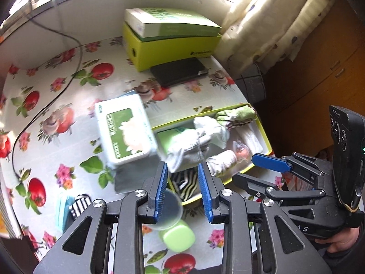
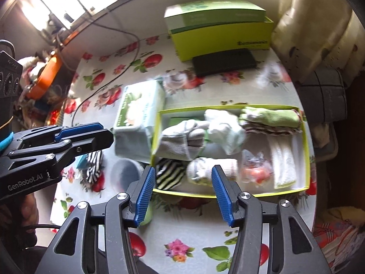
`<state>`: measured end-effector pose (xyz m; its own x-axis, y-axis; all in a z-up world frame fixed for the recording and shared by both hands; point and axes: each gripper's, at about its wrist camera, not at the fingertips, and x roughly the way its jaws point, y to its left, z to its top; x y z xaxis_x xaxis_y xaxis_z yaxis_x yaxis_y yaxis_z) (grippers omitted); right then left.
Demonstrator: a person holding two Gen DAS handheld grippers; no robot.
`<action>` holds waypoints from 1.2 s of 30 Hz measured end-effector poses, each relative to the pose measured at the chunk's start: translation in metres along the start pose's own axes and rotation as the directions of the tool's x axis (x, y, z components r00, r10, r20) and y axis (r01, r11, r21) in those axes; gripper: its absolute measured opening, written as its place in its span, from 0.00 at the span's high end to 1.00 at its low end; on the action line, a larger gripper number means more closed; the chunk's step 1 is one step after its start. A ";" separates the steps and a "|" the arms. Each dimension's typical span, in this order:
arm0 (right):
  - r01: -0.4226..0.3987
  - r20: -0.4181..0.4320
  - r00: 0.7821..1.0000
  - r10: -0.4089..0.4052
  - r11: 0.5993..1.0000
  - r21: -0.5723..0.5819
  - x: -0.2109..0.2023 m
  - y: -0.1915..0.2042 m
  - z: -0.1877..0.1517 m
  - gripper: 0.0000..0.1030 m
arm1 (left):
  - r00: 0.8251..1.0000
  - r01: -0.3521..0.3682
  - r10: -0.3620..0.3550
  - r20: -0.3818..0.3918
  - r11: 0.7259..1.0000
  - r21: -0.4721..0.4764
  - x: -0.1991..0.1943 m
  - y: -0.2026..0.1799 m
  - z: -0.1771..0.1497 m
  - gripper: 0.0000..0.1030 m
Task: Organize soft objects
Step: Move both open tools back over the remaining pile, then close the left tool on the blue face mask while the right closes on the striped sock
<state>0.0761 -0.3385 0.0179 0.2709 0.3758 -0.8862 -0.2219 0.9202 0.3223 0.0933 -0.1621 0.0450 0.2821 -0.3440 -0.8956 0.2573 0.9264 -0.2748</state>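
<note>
Grippers above the yellow box (image 2: 305,150) of gloves and socks — left gripper (image 1: 183,191) and right gripper (image 2: 181,195) both open, nothing held.

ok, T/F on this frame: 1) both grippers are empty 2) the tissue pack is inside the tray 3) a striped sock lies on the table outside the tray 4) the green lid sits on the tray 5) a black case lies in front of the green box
1) True. Left gripper and right gripper stand open, nothing between the fingers.
2) False. The tissue pack sits on the table against the outer left wall of the yellow-green tray.
3) True. One striped sock lies on the tablecloth; another is in the tray.
4) False. The green lid lies on the tablecloth, outside the tray.
5) True. The black case lies just in front of the green box.
</note>
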 end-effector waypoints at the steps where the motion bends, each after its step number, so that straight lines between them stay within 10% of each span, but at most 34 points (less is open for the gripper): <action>1: -0.002 -0.005 1.000 0.002 1.000 -0.014 0.001 0.008 0.001 0.50 | 1.000 -0.005 0.005 0.003 1.000 -0.014 -0.002 0.006 -0.002 0.72; 36: -0.171 -0.301 0.950 0.080 0.942 -0.290 0.121 0.202 -0.010 0.50 | 0.993 -0.114 0.115 -0.026 0.878 -0.464 -0.030 0.218 -0.138 0.71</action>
<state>0.0547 -0.1079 -0.0278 -0.0424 0.3974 -0.9167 -0.5267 0.7707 0.3585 0.0137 0.0709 -0.0363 0.2860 -0.2311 -0.9300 -0.2351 0.9239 -0.3019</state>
